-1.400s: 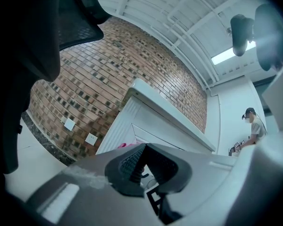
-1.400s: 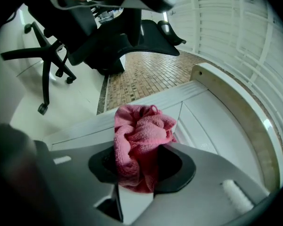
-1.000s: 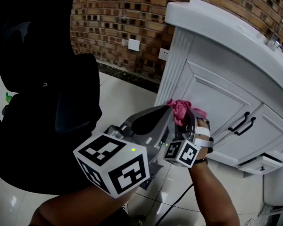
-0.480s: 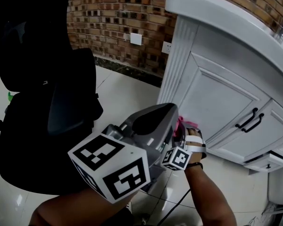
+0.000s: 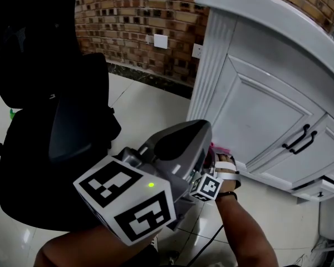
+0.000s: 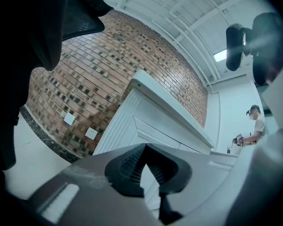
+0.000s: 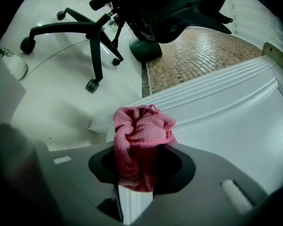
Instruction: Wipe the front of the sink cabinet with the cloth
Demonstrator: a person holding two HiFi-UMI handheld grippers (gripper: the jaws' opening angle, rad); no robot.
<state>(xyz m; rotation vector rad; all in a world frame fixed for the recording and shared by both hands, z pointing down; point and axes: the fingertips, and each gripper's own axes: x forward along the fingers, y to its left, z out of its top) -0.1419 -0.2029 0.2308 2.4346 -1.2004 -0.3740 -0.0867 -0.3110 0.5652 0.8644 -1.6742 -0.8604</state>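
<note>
The right gripper (image 7: 141, 160) has its dark fingers (image 7: 177, 168) clenched on a crumpled pink terry cloth (image 7: 142, 142). The bundle is taller than it is wide. Its long axis runs along the fingers, from between them out past the tips, and its looped, nubbly top points at the front of the white panelled sink cabinet (image 5: 267, 110). The cloth sits low on that front, at the bottom left corner of the left door panel, right by the stepped white base moulding (image 7: 212, 95). No view settles whether fabric and paint actually touch. The person's right hand (image 5: 227, 170), crossed by white straps, holds this gripper from below.

The left gripper (image 6: 143, 154) hangs back from the cabinet and aims up at it. Its ribbed black fingers (image 6: 131, 167) are drawn together at the tips with nothing between them.

The cabinet has a smooth painted finish, a fluted pilaster (image 5: 211, 77) at its left corner and two black bar handles (image 5: 300, 139) where the doors meet. A thick white counter (image 5: 267, 21) caps it. To the left are a rough red-brown brick wall (image 5: 133, 21), a black office chair (image 5: 50, 127) and a glossy pale tiled floor (image 5: 150, 110).
</note>
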